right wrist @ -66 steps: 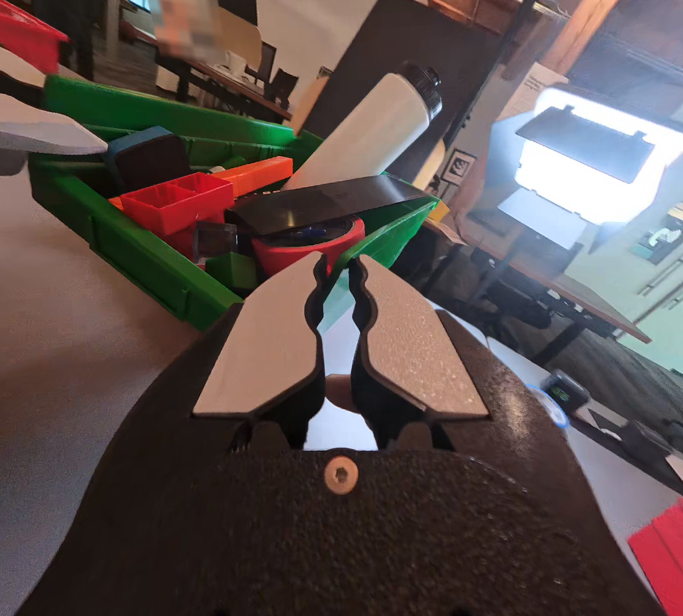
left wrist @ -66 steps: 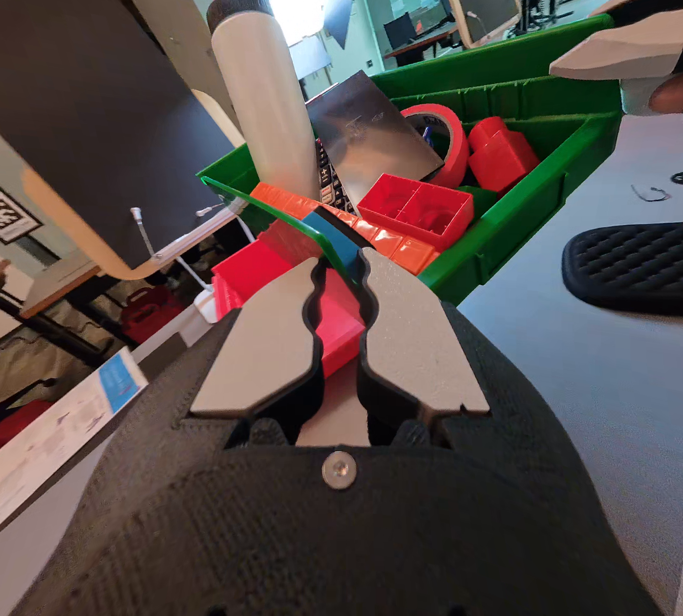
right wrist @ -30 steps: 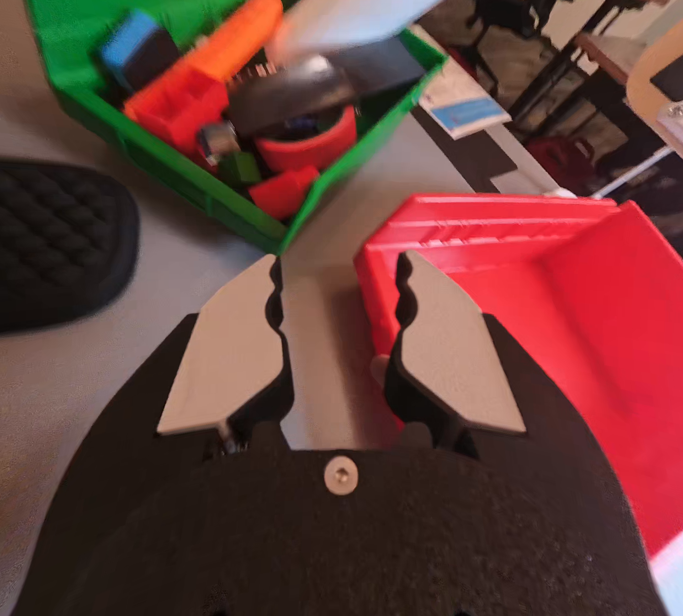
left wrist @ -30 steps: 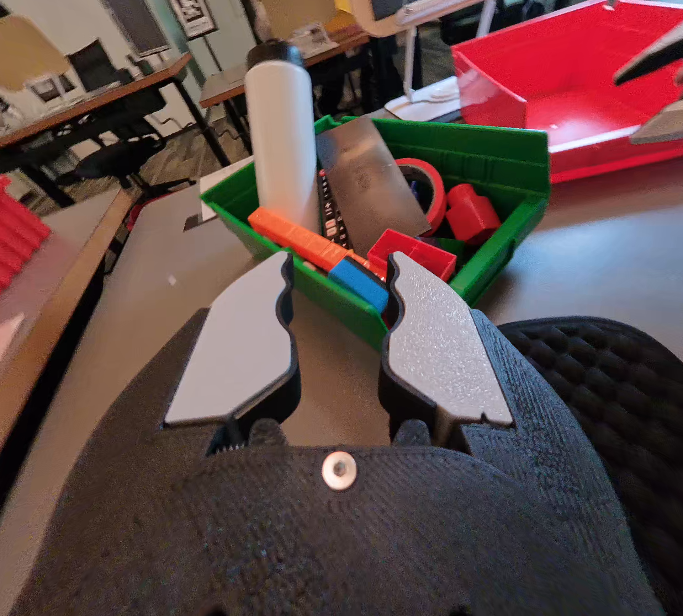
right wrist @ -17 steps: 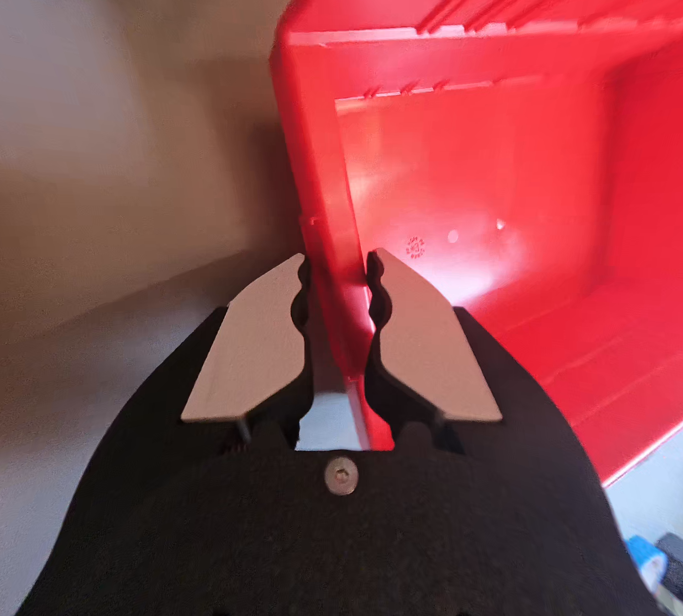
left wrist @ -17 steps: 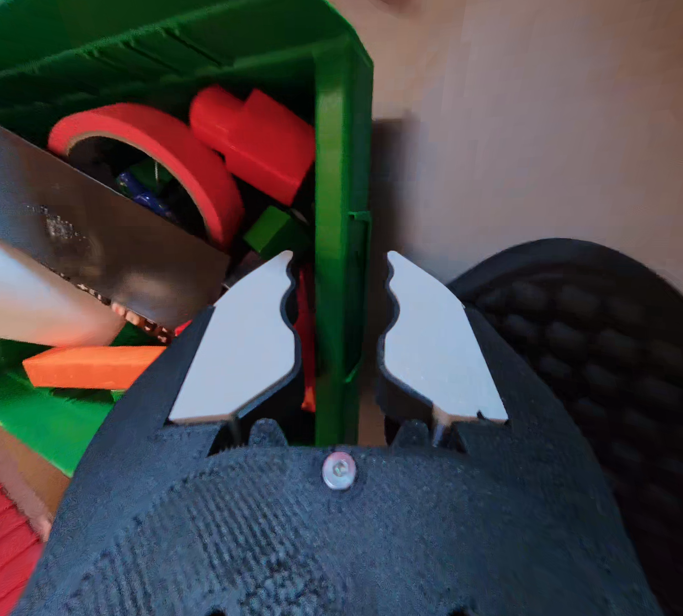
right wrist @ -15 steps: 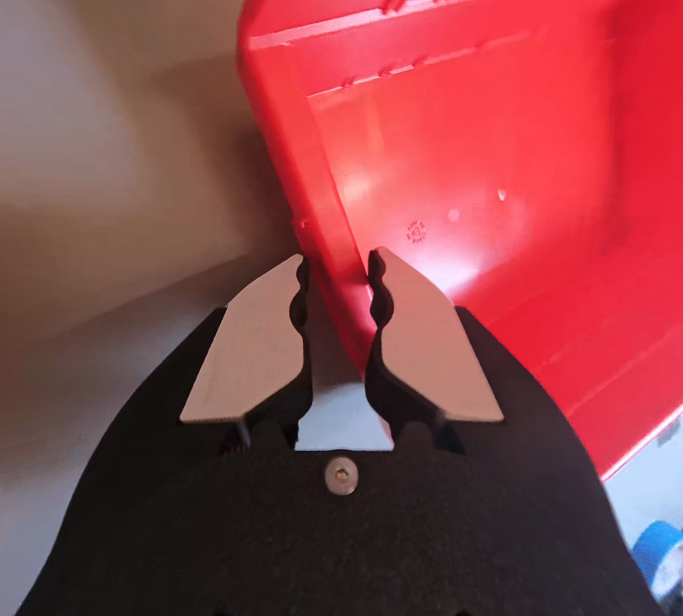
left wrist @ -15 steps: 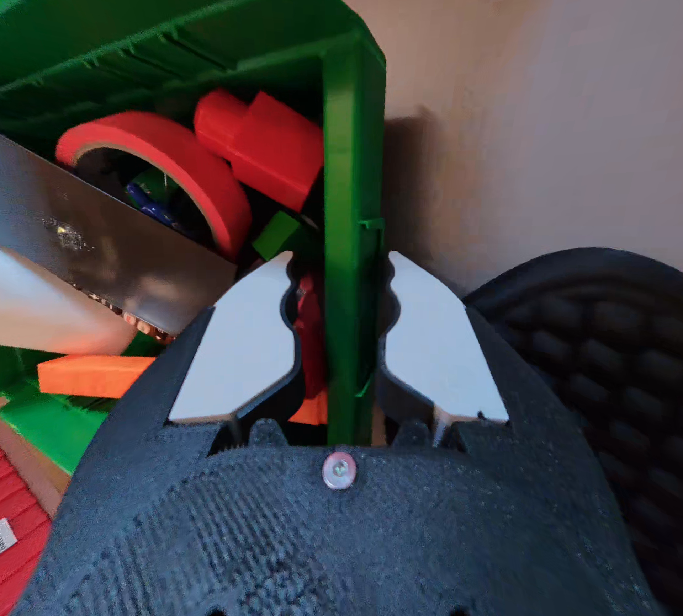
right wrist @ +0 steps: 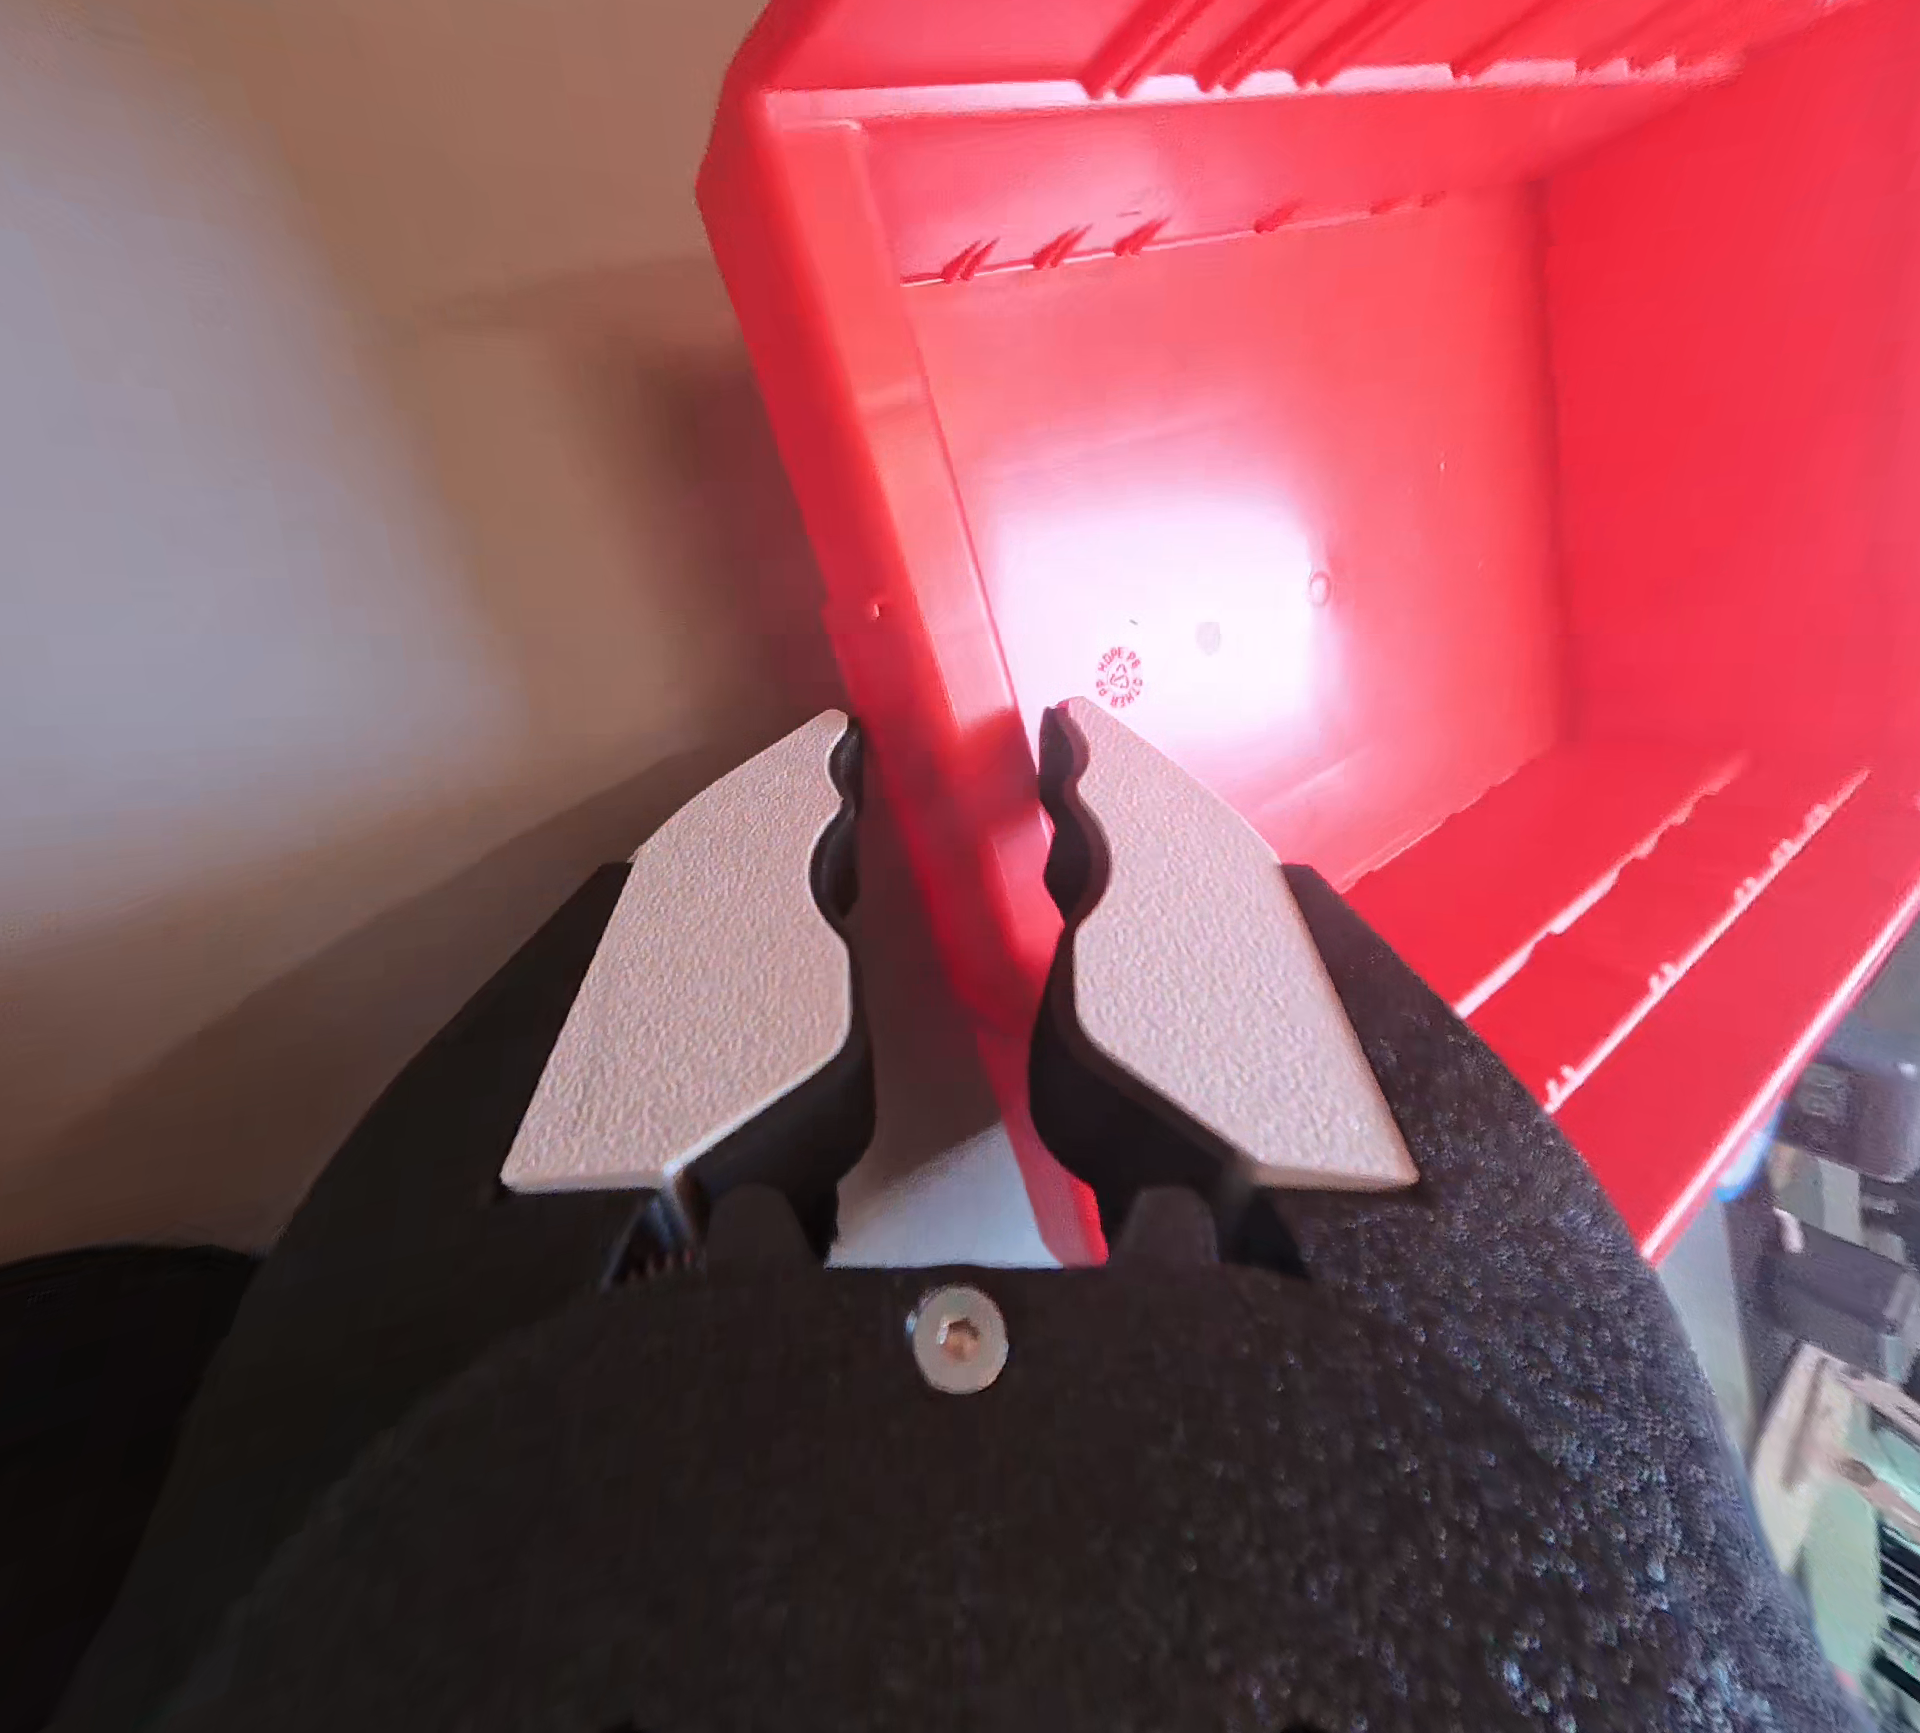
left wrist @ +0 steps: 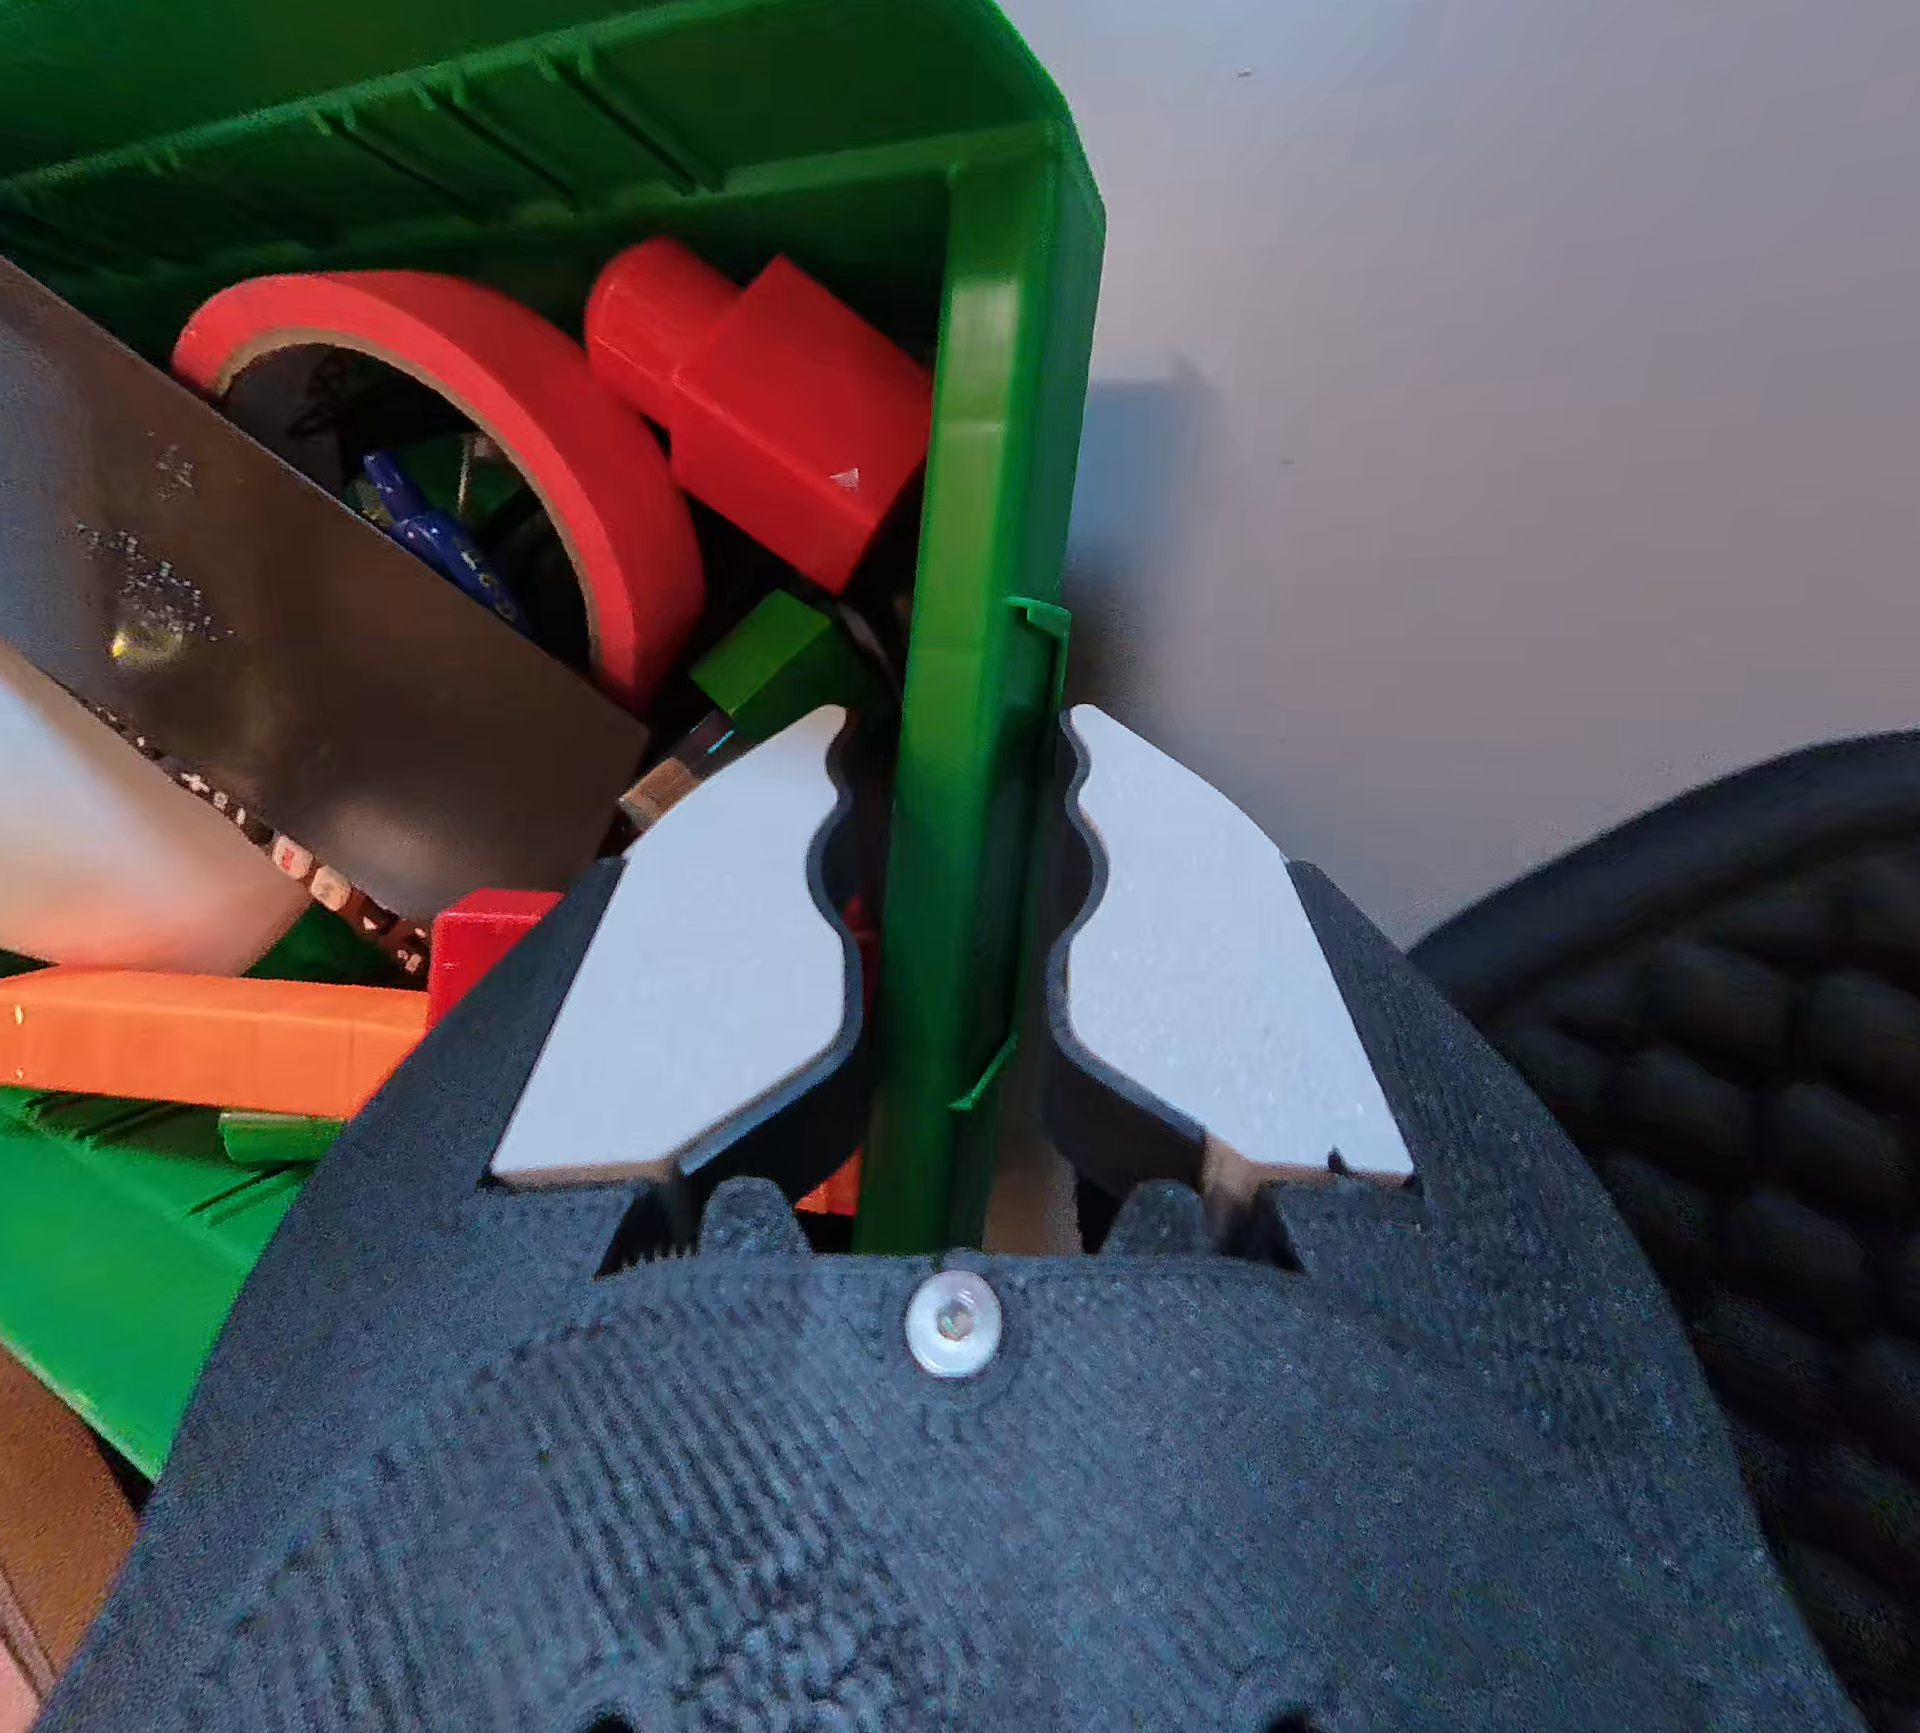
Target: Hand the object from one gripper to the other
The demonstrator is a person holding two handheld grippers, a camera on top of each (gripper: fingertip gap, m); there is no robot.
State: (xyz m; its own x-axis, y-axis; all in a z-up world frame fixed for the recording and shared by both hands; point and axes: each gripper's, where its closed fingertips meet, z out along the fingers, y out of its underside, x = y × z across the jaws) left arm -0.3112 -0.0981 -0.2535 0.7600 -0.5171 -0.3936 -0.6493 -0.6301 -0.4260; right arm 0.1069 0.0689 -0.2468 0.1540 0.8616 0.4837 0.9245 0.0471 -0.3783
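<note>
My left gripper (left wrist: 954,717) straddles the right side wall of the green bin (left wrist: 997,436), one finger inside and one outside, the jaws closed in on the wall. The bin holds a red tape roll (left wrist: 582,436), a red block (left wrist: 769,426), a black plate (left wrist: 260,644), an orange bar (left wrist: 197,1039), a white bottle (left wrist: 94,852) and a small green block (left wrist: 769,665). My right gripper (right wrist: 945,712) is shut on the left side wall of the red bin (right wrist: 852,436), which shows nothing inside and looks tilted in the view.
A black textured pad (left wrist: 1714,1008) lies on the grey table (left wrist: 1455,333) right of the green bin; its edge also shows in the right wrist view (right wrist: 104,1371). Office clutter shows past the table edge (right wrist: 1849,1371). Left tips to right tips: about 45 cm.
Both grippers dropped from above the table onto the bin walls. My left jaws narrowed around the green wall. The right jaws stay on the red wall, and the red bin has swung in the view.
</note>
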